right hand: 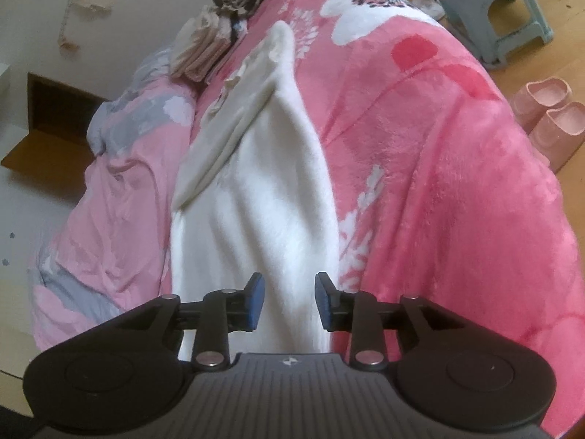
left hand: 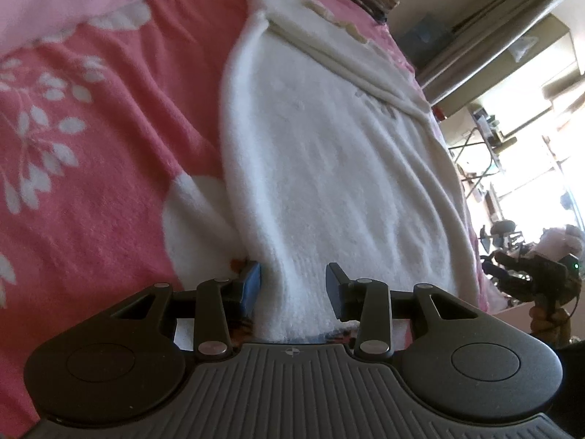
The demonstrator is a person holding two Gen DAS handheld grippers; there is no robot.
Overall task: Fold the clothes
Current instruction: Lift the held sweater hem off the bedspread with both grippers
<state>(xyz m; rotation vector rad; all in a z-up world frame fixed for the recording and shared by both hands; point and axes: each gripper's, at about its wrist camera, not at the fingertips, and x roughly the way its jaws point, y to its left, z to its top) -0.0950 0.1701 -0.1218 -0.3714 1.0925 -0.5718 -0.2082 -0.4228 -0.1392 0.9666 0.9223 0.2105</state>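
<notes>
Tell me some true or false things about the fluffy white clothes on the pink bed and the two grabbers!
1. The white garment lies on a pink flowered blanket. True.
2. The left gripper is shut tight. False: its jaws stand apart, with white cloth between them.
3. The right gripper is open. True.
4. The stool on the floor is bright red. False: it is pale blue.
5. A pair of pink slippers sits on the floor beside the bed. True.
</notes>
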